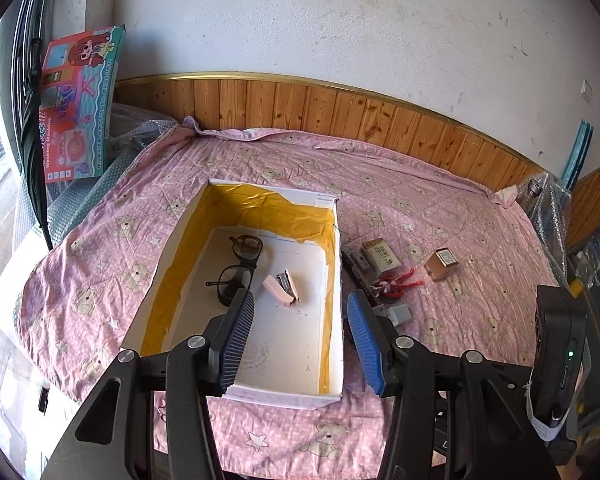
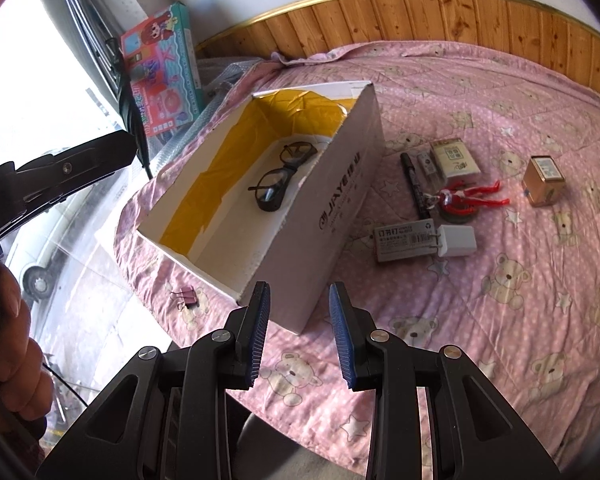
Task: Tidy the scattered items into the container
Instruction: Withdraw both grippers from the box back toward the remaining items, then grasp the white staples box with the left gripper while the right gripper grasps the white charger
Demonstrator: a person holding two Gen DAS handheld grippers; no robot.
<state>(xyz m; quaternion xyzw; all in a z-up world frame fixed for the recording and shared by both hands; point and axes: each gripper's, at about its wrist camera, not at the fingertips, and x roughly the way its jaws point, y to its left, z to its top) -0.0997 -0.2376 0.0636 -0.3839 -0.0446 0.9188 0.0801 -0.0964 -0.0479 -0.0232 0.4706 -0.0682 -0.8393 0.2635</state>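
Setting: pink bear-print bed against a wood-panelled wall.
Left claw: wide, empty, over the near end of the box.
Right claw: wide, empty, hanging just off the box's near corner.
In box: glasses, stapler.
Loose, right of box: pen, charger, figure, small cartons; clip near left.
Advice: probably charger first; straddle it squarely, close firmly, lift clear over the wall.
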